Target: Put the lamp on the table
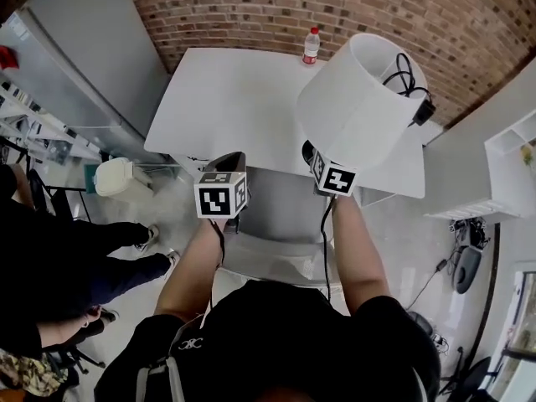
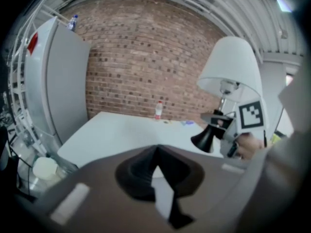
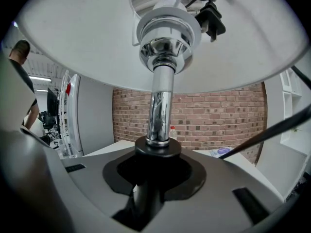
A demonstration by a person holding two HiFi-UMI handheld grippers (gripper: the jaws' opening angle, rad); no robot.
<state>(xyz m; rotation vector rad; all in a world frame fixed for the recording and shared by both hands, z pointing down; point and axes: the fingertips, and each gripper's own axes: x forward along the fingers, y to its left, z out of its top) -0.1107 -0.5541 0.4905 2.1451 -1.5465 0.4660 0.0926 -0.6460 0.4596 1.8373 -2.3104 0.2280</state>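
Observation:
The lamp has a white drum shade point(image 1: 356, 99), a chrome stem point(image 3: 160, 106) and a black base point(image 2: 206, 137). I hold it tilted in the air above the near right corner of the white table point(image 1: 226, 99). My right gripper point(image 1: 316, 162) is shut on the lamp's black lower part point(image 3: 156, 152). The lamp's black cord and plug point(image 1: 419, 107) are bundled inside the shade. My left gripper point(image 1: 230, 164) hangs just before the table's near edge, to the left of the lamp, with its jaws together and nothing between them point(image 2: 156, 152).
A plastic bottle point(image 1: 311, 46) stands at the table's far edge by the brick wall. A grey cabinet point(image 1: 92, 48) stands to the left and a white shelf unit point(image 1: 511, 162) to the right. A white bin point(image 1: 117, 178) and a seated person's legs point(image 1: 100, 258) are at the lower left.

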